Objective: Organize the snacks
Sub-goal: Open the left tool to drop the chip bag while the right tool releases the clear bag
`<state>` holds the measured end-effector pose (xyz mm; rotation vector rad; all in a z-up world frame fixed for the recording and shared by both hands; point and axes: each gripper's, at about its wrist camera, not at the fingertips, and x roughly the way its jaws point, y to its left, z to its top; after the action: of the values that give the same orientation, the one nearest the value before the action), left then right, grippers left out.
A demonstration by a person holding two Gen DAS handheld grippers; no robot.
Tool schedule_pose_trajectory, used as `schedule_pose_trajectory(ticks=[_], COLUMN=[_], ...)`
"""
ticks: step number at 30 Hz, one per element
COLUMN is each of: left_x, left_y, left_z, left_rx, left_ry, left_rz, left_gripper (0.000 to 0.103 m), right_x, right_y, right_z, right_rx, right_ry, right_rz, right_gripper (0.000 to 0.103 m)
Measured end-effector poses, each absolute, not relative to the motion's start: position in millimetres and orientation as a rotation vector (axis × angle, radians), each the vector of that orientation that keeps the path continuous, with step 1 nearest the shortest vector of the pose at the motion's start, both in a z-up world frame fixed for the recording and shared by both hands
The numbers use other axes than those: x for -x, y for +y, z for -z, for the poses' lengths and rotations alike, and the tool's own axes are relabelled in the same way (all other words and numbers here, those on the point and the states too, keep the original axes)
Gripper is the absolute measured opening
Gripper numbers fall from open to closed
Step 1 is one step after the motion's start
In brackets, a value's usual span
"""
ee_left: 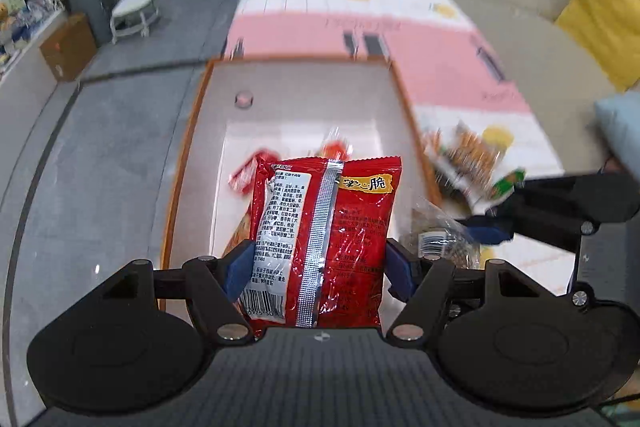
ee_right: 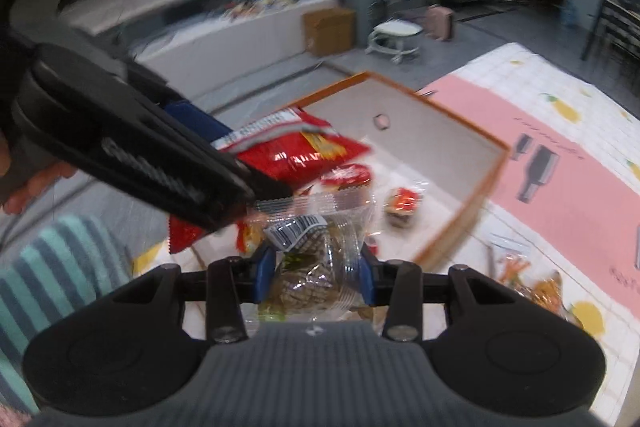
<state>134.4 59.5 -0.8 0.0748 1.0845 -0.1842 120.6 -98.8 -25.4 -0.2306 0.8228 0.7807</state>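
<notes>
Left gripper (ee_left: pixel 320 263): jaws wide, blue pads pressed on both long edges of a glossy red foil snack packet (ee_left: pixel 326 227) with a silver back seam. Packet held seam-up, its long axis running straight out along the fingers. It hangs over the near end of the white, orange-rimmed open box (ee_left: pixel 192 131), so the box lies directly ahead and below. This is the nearer gripper to the box.

Right gripper (ee_right: pixel 318 273): jaws partly closed, clamped on a clear plastic-wrapped brown biscuit pack (ee_right: pixel 316 267) with a barcode label. The box sits ahead of it and slightly right, past the left gripper's black arm, which crosses the upper left of the right wrist view.

Box contents: a small red-lidded round cup (ee_right: pixel 346 177), a small red-and-dark wrapped sweet (ee_right: pixel 402 209), and another red-and-white wrapper (ee_left: pixel 244 175) half hidden under the held packet. Far end of the box is bare.

Outside the box, on the counter covered by a pink and white lemon-print cloth (ee_left: pixel 440 67): a loose clear bag of orange-brown snacks (ee_left: pixel 472 155), blurred.

Judgement: both packs look carried toward the box; the red packet seems first to drop, needing only a lowering and release.
</notes>
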Motion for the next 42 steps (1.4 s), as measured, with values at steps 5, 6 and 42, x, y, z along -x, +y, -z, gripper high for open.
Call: schedule_pose_trajectory(ticks=[5,6,42], left_x=[-151.0,-152.3,-180.7], left_y=[76.5,79.0,79.5], left_z=[26.9,30.7,76.3], left_rx=[-0.055,-0.052,-0.158], left_ry=[1.200,1.210,1.387], left_rz=[0.169,0.169,0.128], left_gripper=[0.079,0.079,0.082], right_x=[-130.6,-132.1,-174.6], right_y=[-66.9,-62.5,-38.6], right_z=[41.4,42.3,70.7], right_rx=[0.397,0.427,0.635], right_ry=[0.882,0.887,1.045], right_rz=[-0.830,-0.837,-0.951], right_gripper=[0.040,0.040,0.059])
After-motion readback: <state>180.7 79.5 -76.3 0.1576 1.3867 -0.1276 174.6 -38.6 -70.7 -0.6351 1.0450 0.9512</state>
